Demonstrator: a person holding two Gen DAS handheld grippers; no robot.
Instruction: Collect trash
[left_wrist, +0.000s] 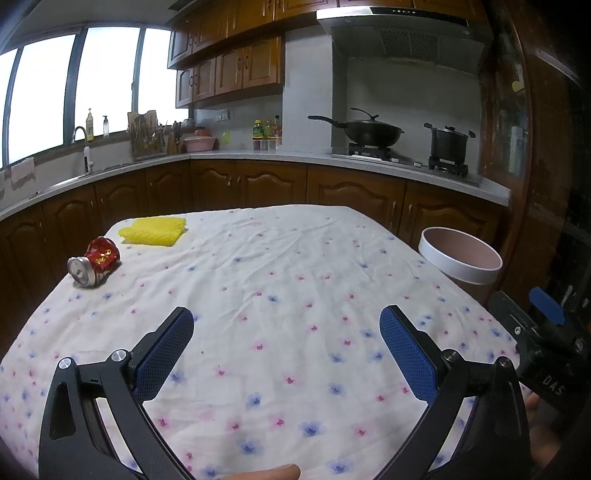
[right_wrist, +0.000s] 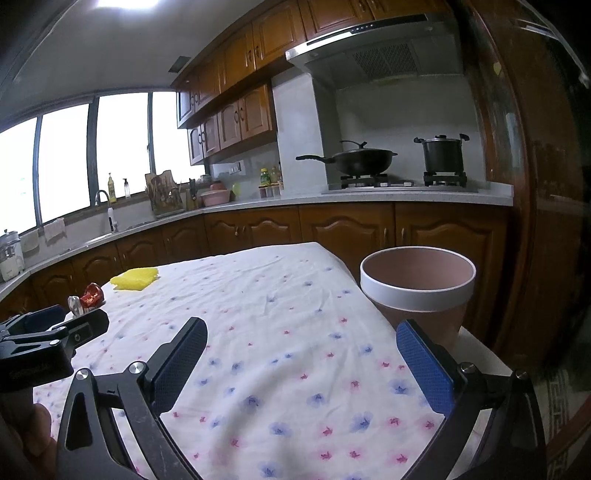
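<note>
From the right wrist, the left tool (right_wrist: 79, 334) hides part of the crushed can (right_wrist: 85, 297). The bin's (left_wrist: 459, 260) base drops behind the tabletop (left_wrist: 258, 295). Bottle labels (left_wrist: 260, 130) are unreadable.

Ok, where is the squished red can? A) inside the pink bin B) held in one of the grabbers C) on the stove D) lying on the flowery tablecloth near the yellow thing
D: the crushed red can lies on its side on the flowery tablecloth, close to the yellow sponge-like thing, while the pink bin stands off the table's other side and both grippers are open.
</note>
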